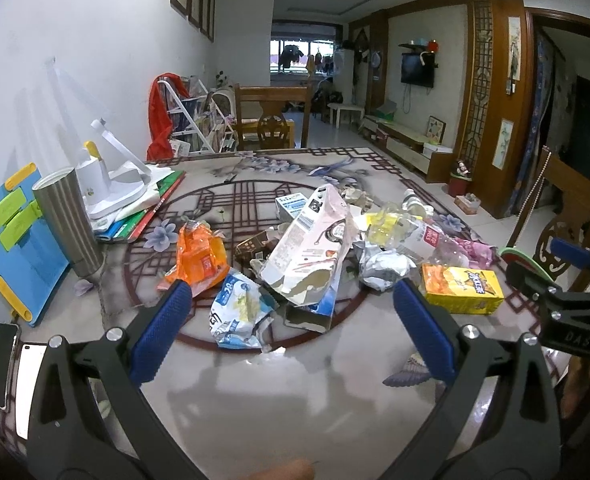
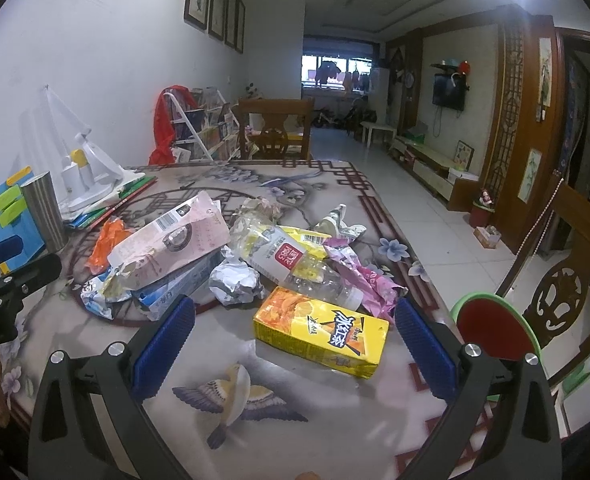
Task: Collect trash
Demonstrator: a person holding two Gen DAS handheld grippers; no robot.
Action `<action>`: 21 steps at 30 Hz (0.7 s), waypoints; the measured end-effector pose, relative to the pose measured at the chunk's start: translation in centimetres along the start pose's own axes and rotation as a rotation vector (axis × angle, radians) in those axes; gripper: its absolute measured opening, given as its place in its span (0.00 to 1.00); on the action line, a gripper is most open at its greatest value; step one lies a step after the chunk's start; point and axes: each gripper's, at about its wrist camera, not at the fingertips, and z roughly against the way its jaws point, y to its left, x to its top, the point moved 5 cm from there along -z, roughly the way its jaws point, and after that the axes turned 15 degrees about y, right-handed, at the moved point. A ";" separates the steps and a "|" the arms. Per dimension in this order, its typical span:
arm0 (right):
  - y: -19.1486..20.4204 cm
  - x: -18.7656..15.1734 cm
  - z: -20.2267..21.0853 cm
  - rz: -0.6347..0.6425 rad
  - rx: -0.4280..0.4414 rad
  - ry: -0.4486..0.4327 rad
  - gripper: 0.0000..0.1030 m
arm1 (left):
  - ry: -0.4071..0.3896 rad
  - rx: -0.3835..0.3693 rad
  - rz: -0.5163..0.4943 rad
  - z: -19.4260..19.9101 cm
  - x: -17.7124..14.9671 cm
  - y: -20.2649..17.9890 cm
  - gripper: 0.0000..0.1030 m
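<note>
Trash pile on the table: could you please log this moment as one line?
left hand-held gripper: open, empty | right hand-held gripper: open, over yellow drink carton | trash pile: uncollected

"DAS" embossed on right gripper [image 1: 567, 304] body, "28" on crumpled blue-white wrapper [image 1: 239, 312], Chinese characters "冰红茶" on yellow drink carton [image 2: 323, 330], barcode digits on pink carton [image 2: 171, 240] unreadable

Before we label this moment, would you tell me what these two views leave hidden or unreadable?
- Where the trash goes: no bin shows in either view.
- Brown packet: left view, mostly covered by the pink carton.
- Blue carton: right view, pinned under the pink carton, label unreadable.
- Phones: left view, cut by the fisheye edge.
- Left gripper and right gripper: open, empty.
</note>
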 end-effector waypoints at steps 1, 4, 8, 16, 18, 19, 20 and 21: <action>0.0 0.0 0.0 0.001 0.000 0.001 0.93 | -0.002 0.002 0.000 0.1 0.0 0.0 0.96; 0.0 -0.1 0.0 0.000 0.001 0.003 0.93 | -0.004 -0.005 -0.002 0.1 0.0 -0.1 0.96; 0.0 -0.1 -0.1 0.001 0.001 0.003 0.93 | -0.004 -0.007 -0.001 0.1 0.0 -0.1 0.96; 0.0 -0.1 -0.1 0.003 0.005 0.006 0.93 | 0.007 -0.013 -0.004 -0.1 0.0 -0.3 0.96; 0.0 -0.1 -0.1 0.008 0.003 0.008 0.93 | 0.006 -0.017 -0.002 -0.1 0.0 -0.2 0.96; 0.0 -0.1 -0.2 0.006 0.005 0.008 0.93 | 0.007 -0.016 -0.001 -0.1 0.0 -0.3 0.96; 0.1 -0.1 -0.2 0.006 0.005 0.009 0.93 | 0.008 -0.016 0.002 -0.2 0.0 -0.2 0.96; 0.1 -0.1 -0.2 0.006 0.004 0.009 0.93 | 0.008 -0.016 -0.001 -0.1 0.0 -0.3 0.96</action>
